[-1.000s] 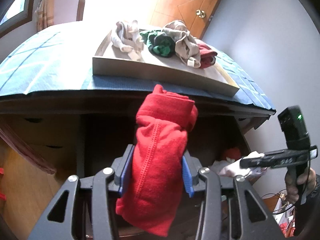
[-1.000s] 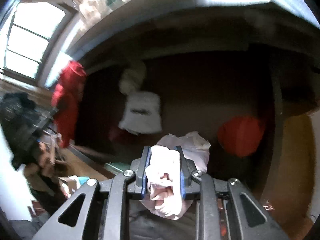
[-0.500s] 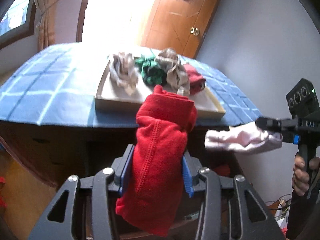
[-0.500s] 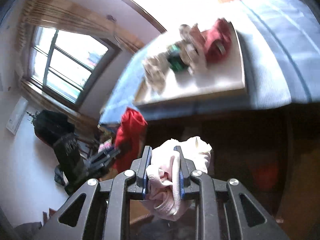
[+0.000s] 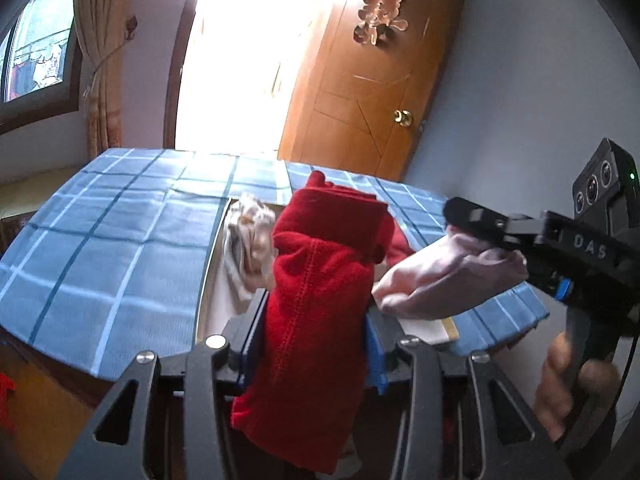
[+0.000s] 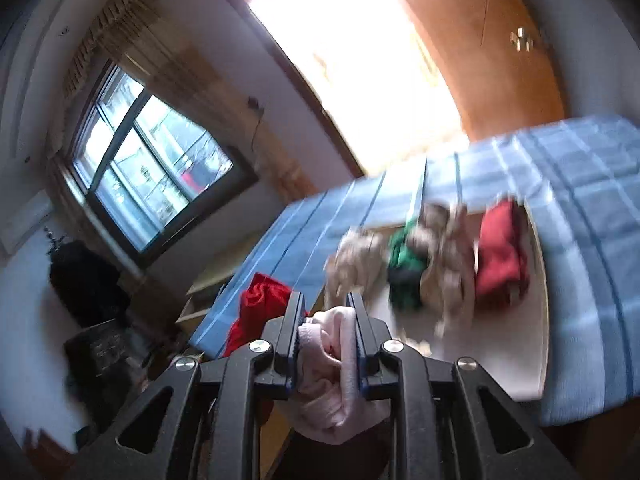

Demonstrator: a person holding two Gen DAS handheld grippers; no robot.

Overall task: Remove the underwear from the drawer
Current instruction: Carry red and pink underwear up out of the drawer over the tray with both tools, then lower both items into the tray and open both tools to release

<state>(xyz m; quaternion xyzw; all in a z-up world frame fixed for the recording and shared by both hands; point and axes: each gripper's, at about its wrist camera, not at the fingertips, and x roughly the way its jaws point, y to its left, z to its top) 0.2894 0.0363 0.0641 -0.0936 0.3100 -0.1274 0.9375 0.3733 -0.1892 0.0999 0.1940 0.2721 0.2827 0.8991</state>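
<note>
My left gripper (image 5: 316,340) is shut on red underwear (image 5: 316,304), which hangs between the fingers above the near edge of a shallow white tray (image 5: 218,300). My right gripper (image 6: 326,340) is shut on pale pink underwear (image 6: 336,396); in the left wrist view it (image 5: 452,216) holds that pink piece (image 5: 440,280) over the tray's right side. The tray (image 6: 508,364) lies on a blue checked cloth (image 5: 104,248) and holds beige (image 6: 356,256), green (image 6: 406,268) and red (image 6: 500,256) bundles. The drawer is out of view.
An orange wooden door (image 5: 376,92) stands behind the table, beside a bright doorway. A window (image 6: 148,172) with a curtain is at the left. The table's front edge (image 5: 60,356) lies just below the left gripper.
Both grippers have risen from the dark drawer opening to above the tabletop, each still holding its piece. The right gripper has swung in over the tray.
</note>
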